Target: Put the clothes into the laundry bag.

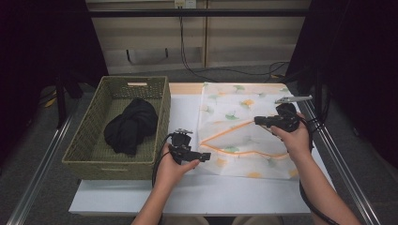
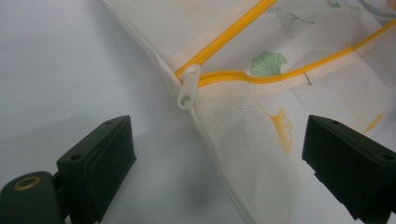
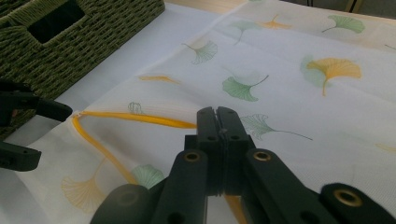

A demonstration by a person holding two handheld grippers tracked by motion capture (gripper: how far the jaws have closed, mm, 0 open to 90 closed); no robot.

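Note:
A white mesh laundry bag point(image 1: 244, 105) printed with ginkgo leaves lies flat on the white table point(image 1: 187, 192). Its orange zipper point(image 1: 225, 133) is unzipped into a wedge-shaped opening. The white zipper pull point(image 2: 188, 86) sits at the bag's left corner. My left gripper point(image 1: 205, 156) hovers open just in front of that corner point(image 2: 219, 163), its jaws wide apart and touching nothing. My right gripper point(image 1: 258, 121) points left, and its jaws point(image 3: 218, 116) are pressed together on the upper zipper edge of the bag, holding it slightly raised.
A green woven basket point(image 1: 112, 171) stands at the table's left with a black bundled garment point(image 1: 131, 126) inside; its wall point(image 3: 93, 32) is close behind my left gripper point(image 3: 51, 135). Dark curtains and metal rails flank the table.

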